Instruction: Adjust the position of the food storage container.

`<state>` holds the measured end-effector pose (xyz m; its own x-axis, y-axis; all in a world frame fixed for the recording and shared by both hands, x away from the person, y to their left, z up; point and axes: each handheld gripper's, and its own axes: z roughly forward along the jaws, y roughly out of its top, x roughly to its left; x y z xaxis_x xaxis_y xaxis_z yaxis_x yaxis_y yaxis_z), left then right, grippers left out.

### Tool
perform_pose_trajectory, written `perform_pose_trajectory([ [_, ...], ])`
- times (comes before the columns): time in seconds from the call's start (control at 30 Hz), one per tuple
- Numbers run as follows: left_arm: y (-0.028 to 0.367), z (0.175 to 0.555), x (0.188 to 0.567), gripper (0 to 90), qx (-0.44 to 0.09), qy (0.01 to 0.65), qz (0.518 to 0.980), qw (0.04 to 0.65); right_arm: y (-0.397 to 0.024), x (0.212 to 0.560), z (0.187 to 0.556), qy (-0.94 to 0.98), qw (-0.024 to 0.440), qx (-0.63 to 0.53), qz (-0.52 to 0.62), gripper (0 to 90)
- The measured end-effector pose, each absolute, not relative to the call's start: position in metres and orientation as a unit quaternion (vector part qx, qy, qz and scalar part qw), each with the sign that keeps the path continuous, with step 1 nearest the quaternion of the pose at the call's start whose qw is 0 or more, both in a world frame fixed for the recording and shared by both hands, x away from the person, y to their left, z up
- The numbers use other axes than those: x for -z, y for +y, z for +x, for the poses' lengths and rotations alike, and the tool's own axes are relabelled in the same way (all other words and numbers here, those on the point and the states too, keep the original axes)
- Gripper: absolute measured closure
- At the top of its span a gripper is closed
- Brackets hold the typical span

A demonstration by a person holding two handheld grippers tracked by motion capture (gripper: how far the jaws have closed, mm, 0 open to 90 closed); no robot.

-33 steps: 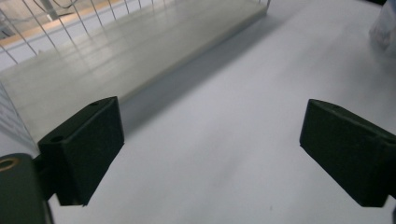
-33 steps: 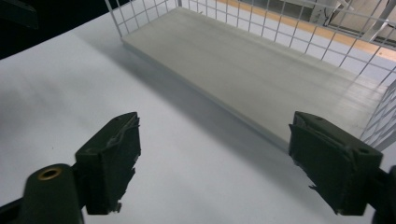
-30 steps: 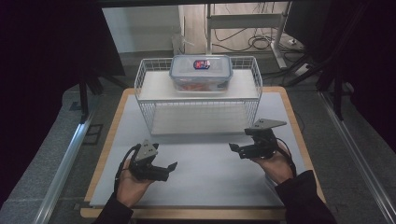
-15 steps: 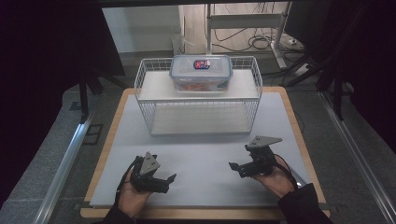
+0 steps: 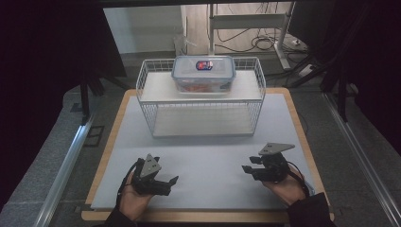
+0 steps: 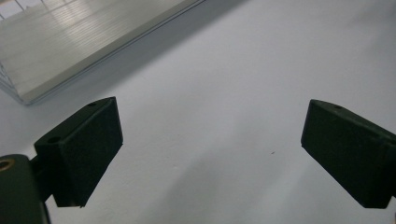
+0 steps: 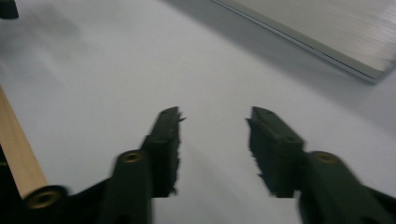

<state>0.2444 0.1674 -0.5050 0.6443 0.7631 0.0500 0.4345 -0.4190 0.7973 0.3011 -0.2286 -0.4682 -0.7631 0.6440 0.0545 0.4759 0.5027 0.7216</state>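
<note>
My left gripper point(image 5: 171, 181) rests low over the white table top point(image 5: 213, 156) near the front left, held in a hand. Its two black jaws stand wide apart with nothing between them, as the left gripper view point(image 6: 210, 140) shows. Held low at the front right, my right gripper point(image 5: 247, 169) carries a grey three-cornered plate on top. Its jaws point left across the table and are parted, with bare table between them in the right gripper view point(image 7: 214, 120).
A white wire rack point(image 5: 201, 111) stands at the back middle of the table. On its top shelf sits a clear lidded plastic container point(image 5: 203, 73). The rack's lower shelf point(image 6: 70, 37) point(image 7: 327, 32) lies ahead of both grippers. The table's wooden edge point(image 7: 14, 140) runs close by.
Both hands have drawn back toward the near edge of the table. The right gripper moved farther than the left. The rack and container have not moved.
</note>
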Motion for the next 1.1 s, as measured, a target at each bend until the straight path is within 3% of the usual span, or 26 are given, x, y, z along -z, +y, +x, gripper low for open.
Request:
perform_pose_trajectory([
  [0.27,0.166,0.246,0.506,5.6,-0.200,0.366,0.816,0.400,-0.277,0.459,0.273,0.852,0.131,-0.378,0.338,89.4],
  [0.5,0.168,0.246,0.505,5.8,-0.198,0.370,0.813,0.405,-0.330,0.466,0.244,0.834,0.146,-0.354,0.397,89.8],
  [1.1,0.165,0.248,0.506,5.7,-0.202,0.371,0.815,0.396,-0.377,0.460,0.200,0.819,0.145,-0.335,0.443,89.8],
])
